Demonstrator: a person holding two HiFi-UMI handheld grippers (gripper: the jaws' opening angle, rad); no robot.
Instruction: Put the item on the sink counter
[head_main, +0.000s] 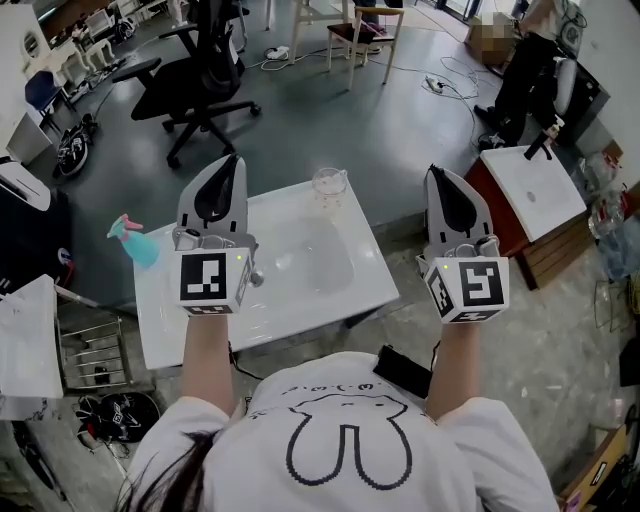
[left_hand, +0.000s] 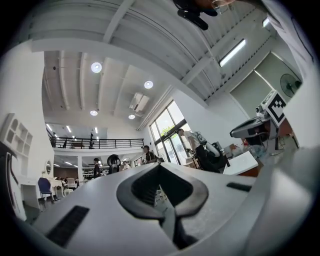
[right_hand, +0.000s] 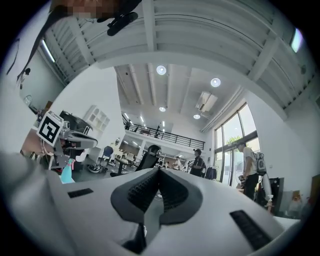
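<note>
A white sink counter (head_main: 180, 320) with a shallow basin stands in front of me in the head view. A blue spray bottle (head_main: 135, 243) with a pink trigger stands at its left end. A clear glass cup (head_main: 329, 186) sits on its far edge. My left gripper (head_main: 232, 162) is held upright over the counter's left part, jaws shut and empty. My right gripper (head_main: 438, 173) is upright beyond the counter's right edge, also shut with nothing in it. Both gripper views look up at the ceiling, with the left gripper (left_hand: 159, 167) and right gripper (right_hand: 159, 171) jaws pressed together.
A black office chair (head_main: 195, 80) and a wooden chair (head_main: 365, 30) stand on the grey floor behind the counter. A second white sink (head_main: 535, 190) rests on a wooden crate at right. A wire rack (head_main: 95, 350) is at the counter's left. People stand far off.
</note>
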